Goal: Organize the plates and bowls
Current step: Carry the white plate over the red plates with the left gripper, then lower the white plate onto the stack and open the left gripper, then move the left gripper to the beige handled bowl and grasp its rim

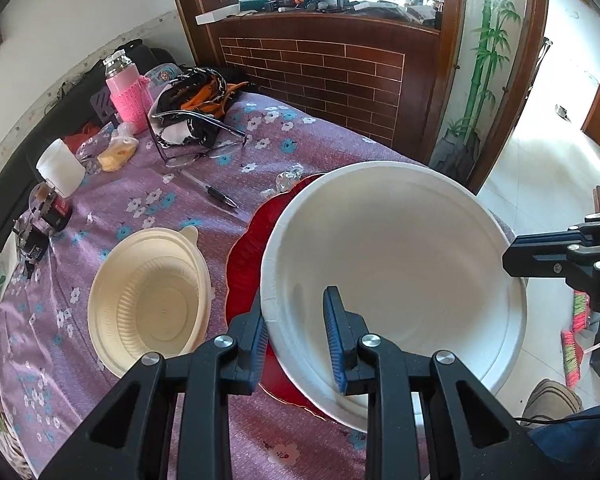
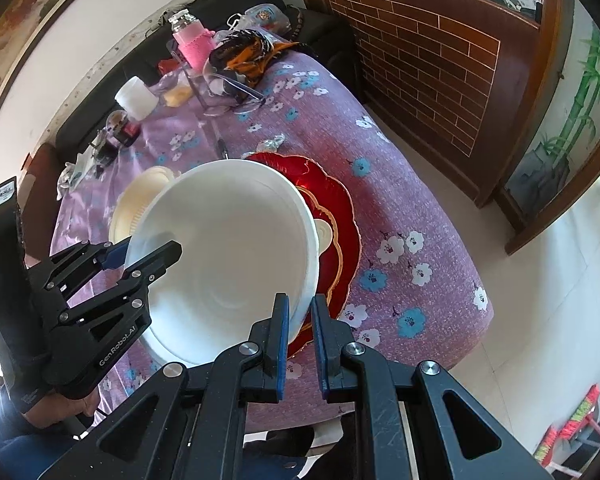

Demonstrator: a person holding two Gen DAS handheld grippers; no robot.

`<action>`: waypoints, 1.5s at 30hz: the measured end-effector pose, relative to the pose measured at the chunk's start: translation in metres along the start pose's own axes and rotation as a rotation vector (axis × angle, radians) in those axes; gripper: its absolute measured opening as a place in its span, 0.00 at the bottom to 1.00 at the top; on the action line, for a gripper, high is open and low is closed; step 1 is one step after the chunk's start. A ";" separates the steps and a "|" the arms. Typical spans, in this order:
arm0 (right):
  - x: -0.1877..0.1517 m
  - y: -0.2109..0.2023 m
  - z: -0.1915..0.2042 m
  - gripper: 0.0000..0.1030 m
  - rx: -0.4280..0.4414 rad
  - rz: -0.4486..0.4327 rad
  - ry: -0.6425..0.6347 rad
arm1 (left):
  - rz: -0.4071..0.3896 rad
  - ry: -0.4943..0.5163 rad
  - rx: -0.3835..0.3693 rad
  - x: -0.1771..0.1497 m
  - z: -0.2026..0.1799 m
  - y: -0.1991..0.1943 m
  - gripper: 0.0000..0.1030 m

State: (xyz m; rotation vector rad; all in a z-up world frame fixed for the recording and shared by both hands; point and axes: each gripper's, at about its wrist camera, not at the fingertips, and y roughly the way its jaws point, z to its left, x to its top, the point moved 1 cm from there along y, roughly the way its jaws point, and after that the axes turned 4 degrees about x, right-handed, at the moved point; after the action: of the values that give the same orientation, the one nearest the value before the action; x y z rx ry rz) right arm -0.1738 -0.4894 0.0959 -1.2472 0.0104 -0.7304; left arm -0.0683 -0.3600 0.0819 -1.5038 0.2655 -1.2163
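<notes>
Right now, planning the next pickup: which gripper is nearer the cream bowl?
Left. The left gripper grips the white bowl's rim beside the cream bowl; the right gripper holds the far rim.

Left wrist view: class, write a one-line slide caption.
Both grippers hold a white bowl above a red plate, beside a cream bowl.

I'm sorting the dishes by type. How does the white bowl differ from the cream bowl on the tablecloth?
The white bowl is larger and smooth-walled; the cream bowl is smaller with ribbed sides. The white bowl is held tilted above the red plate by the left gripper and right gripper; the cream bowl sits flat, untouched. Both are empty.
</notes>
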 end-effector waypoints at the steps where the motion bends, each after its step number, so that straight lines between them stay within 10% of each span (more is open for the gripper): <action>1: 0.000 0.000 0.000 0.12 0.000 0.001 0.001 | 0.001 -0.002 -0.002 0.000 0.000 0.000 0.26; 28: 0.006 -0.012 0.032 0.18 0.009 -0.089 -0.004 | -0.054 -0.156 0.031 -0.022 0.065 -0.039 0.45; 38: 0.006 -0.002 0.073 0.27 0.043 -0.069 -0.103 | 0.016 -0.330 0.064 -0.053 0.141 -0.032 0.57; 45: 0.003 -0.001 0.081 0.29 0.044 -0.056 -0.132 | 0.122 -0.601 -0.099 -0.073 0.206 0.009 0.63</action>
State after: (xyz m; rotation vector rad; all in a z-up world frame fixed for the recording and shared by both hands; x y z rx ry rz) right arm -0.1401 -0.4219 0.1259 -1.2554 -0.1488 -0.6921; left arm 0.0650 -0.1872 0.0687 -1.8350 0.0120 -0.6197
